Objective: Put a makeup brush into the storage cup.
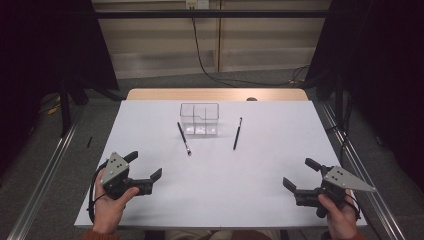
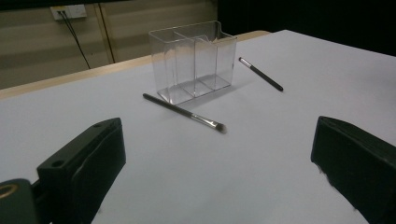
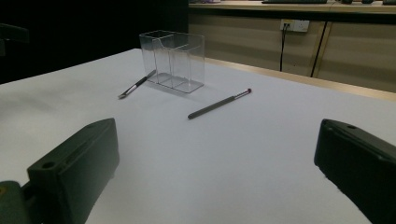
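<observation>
A clear plastic organiser (image 1: 199,119) (image 2: 194,60) (image 3: 173,60) with compartments stands empty at the far middle of the white table (image 1: 220,165). One black makeup brush (image 1: 183,138) (image 2: 184,112) (image 3: 137,84) lies just left of it, bristles toward me. A second brush (image 1: 237,133) (image 2: 260,73) (image 3: 219,103) lies to its right. My left gripper (image 1: 146,167) (image 2: 219,172) rests open near the front left, held by a hand. My right gripper (image 1: 299,173) (image 3: 217,172) rests open near the front right. Both are well short of the brushes, with nothing between their jaws.
A wooden strip (image 1: 216,94) edges the table's far side, with a small dark object (image 1: 252,99) on it. Metal rails (image 1: 45,175) run along both sides on the floor. A cable (image 1: 202,62) hangs down the back wall.
</observation>
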`<action>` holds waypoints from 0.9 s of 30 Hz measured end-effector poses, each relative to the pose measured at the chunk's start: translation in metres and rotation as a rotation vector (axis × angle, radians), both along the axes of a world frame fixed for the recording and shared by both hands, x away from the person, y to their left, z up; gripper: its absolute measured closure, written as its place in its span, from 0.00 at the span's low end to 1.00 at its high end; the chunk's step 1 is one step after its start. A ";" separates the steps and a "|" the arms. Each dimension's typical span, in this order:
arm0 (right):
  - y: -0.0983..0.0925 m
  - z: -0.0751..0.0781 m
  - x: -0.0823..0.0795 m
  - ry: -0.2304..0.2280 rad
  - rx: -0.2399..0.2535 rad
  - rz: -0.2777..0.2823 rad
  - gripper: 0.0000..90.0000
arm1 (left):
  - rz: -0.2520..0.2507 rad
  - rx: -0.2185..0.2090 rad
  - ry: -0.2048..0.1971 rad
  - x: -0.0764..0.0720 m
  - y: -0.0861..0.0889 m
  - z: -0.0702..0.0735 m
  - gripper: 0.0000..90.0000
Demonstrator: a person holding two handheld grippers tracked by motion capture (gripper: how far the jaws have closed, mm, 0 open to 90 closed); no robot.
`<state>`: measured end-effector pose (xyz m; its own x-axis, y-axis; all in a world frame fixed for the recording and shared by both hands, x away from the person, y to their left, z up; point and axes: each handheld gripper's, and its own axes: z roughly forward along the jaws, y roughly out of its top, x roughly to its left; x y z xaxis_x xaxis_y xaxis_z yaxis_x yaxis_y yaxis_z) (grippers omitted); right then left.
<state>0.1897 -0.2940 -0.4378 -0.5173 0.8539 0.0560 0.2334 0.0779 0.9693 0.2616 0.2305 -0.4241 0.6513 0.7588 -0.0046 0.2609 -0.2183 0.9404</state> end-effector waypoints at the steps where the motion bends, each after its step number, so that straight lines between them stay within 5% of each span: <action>1: 0.000 0.000 0.000 0.000 0.000 0.000 0.00 | 0.000 0.000 0.000 0.000 0.000 0.000 0.03; 10: 0.001 0.000 0.001 0.004 -0.009 0.008 0.00 | 0.002 -0.004 0.011 0.020 -0.009 0.005 0.03; 14: 0.002 0.000 0.001 0.004 -0.004 0.010 0.00 | -0.028 0.031 0.017 0.027 -0.016 0.008 0.05; 27: 0.002 0.000 0.001 0.002 -0.002 0.015 0.00 | -0.007 0.056 0.039 0.049 -0.020 0.019 0.05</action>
